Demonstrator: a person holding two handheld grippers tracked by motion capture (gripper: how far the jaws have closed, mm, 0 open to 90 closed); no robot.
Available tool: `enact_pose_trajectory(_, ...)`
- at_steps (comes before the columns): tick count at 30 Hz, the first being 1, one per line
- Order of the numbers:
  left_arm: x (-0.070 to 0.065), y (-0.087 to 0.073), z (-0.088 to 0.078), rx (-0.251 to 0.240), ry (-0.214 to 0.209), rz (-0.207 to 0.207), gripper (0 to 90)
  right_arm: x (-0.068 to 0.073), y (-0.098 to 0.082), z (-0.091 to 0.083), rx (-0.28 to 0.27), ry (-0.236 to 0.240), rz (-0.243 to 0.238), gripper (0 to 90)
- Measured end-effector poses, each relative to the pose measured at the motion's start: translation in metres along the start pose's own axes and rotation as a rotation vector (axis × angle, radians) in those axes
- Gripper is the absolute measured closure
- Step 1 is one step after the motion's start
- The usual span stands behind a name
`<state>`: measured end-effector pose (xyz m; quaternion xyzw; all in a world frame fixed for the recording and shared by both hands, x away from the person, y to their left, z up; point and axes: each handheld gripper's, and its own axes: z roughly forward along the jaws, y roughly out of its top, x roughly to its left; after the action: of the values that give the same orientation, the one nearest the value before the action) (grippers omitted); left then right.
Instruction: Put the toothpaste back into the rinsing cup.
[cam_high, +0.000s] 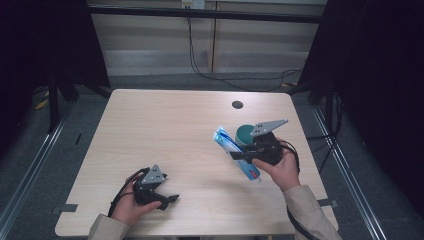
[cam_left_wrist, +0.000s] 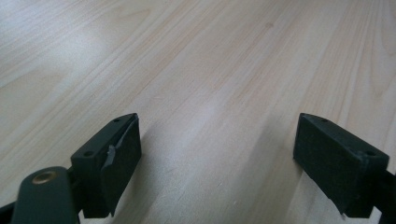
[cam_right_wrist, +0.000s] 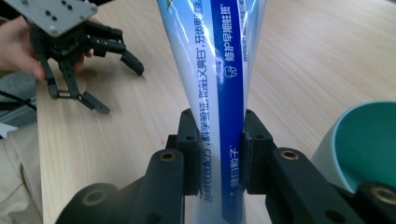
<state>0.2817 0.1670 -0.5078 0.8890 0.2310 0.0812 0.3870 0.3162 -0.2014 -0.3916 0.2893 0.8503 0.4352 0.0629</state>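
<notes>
My right gripper (cam_high: 243, 156) (cam_right_wrist: 218, 151) is shut on a blue and white toothpaste tube (cam_high: 235, 151) (cam_right_wrist: 219, 65), pinching it across its width and holding it above the table. A teal cup (cam_high: 244, 133) (cam_right_wrist: 369, 140) stands just behind and beside the tube at the table's right. My left gripper (cam_high: 170, 201) (cam_left_wrist: 217, 158) rests low at the front left with its jaws wide apart and bare wood between them; in the right gripper view it (cam_right_wrist: 116, 84) lies off to the upper left, held by a hand.
The light wooden table (cam_high: 165, 130) has a small dark round hole (cam_high: 237, 104) near its far edge. Cables (cam_high: 220, 75) trail on the floor behind the table. Dark frames stand at both sides.
</notes>
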Motion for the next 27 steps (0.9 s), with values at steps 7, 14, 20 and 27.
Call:
enact_pose_trajectory(7,0.000,0.000,0.000,0.001,0.001,0.000,14.9,-0.003,0.002,-0.007,-0.073,-0.015,0.025,73.4)
enact_pose_trajectory(14,0.000,0.000,0.000,0.000,0.000,0.001,14.9,-0.008,0.002,-0.010,-0.130,-0.023,0.052,73.4)
enact_pose_trajectory(20,0.000,0.000,0.000,-0.002,0.002,0.000,15.0,-0.010,0.004,-0.012,-0.170,-0.025,0.071,73.4)
enact_pose_trajectory(27,0.000,0.000,0.000,0.000,0.002,0.000,15.0,-0.012,0.007,-0.013,-0.202,-0.037,0.078,73.4)
